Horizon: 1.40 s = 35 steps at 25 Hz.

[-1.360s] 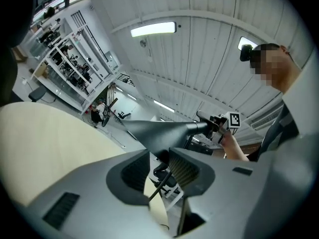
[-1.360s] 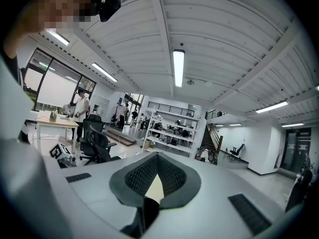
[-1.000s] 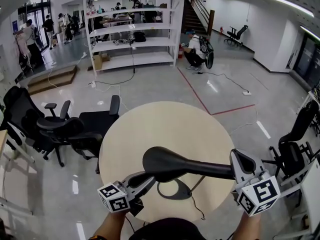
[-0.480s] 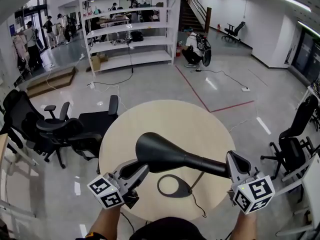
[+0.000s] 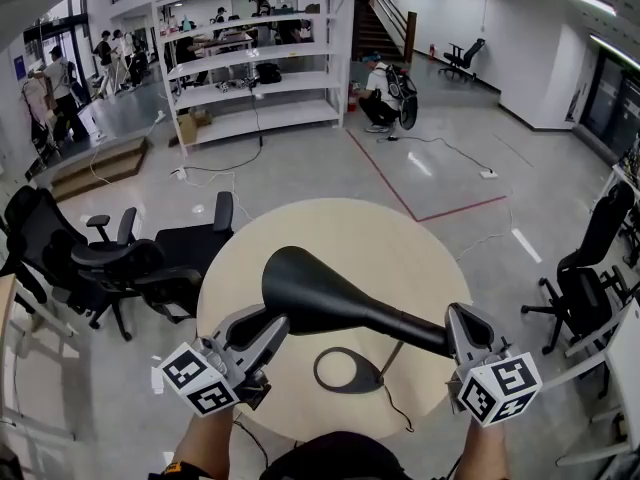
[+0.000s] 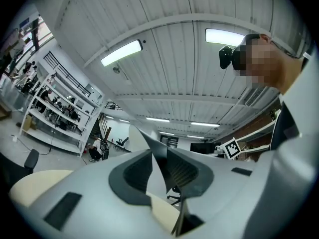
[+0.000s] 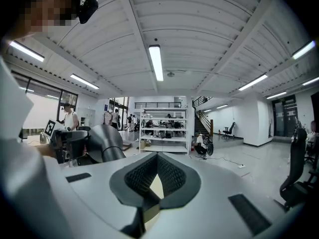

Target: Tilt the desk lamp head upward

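Two grips in place. Lift at left gripper (image 5: pixel 272 323), jaws just closing onto rim of lamp head (image 5: pixel 310 288), frame centre; brace neck (image 5: pixel 410 330), slanting lower right, in narrow-clamped right gripper (image 5: pixel 458 326).

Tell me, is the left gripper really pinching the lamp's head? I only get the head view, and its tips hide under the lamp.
Observer: Yes. The left gripper view shows the thin rim of the lamp head between the jaws of the left gripper, which have just been closing on it.
Operator: What about the right one?
Observer: In its own view the right gripper has its jaws together at the tips. Only a pale sliver of table shows between them, no lamp part.
Operator: Where's my camera sitting?
Observer: The left gripper view shows a small black camera on the head of the person holding the grippers.
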{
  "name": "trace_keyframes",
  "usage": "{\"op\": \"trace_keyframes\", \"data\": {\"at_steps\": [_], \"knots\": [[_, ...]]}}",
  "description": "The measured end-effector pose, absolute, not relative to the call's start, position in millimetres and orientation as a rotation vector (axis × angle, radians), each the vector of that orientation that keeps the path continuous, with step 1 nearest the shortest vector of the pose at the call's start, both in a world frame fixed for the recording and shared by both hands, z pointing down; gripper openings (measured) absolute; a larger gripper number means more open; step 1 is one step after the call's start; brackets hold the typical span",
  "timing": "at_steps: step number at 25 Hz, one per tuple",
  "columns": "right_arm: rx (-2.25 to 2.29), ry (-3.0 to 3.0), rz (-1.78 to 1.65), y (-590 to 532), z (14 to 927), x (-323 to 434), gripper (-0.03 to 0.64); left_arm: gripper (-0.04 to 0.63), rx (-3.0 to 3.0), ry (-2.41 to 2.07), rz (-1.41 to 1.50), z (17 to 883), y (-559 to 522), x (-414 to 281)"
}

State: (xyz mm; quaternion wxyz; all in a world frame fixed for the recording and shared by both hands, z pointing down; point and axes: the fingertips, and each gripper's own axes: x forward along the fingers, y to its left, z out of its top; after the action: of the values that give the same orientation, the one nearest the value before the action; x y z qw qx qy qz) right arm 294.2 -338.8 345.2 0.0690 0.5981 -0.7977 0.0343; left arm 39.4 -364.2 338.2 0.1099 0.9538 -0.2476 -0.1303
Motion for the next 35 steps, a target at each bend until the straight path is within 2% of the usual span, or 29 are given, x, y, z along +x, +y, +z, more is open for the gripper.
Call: {"op": "trace_keyframes", "data": {"at_steps": [26, 35], "knots": [[1.836, -2.295, 0.177, -346, 386, 299, 0.009, 0.084, 2.976, -0.578, -0.645, 222, -340, 90], [1.872, -2.271, 0.171, -354, 394, 298, 0.009, 0.081, 3.066, -0.569, -0.614, 208, -333, 104]]}}
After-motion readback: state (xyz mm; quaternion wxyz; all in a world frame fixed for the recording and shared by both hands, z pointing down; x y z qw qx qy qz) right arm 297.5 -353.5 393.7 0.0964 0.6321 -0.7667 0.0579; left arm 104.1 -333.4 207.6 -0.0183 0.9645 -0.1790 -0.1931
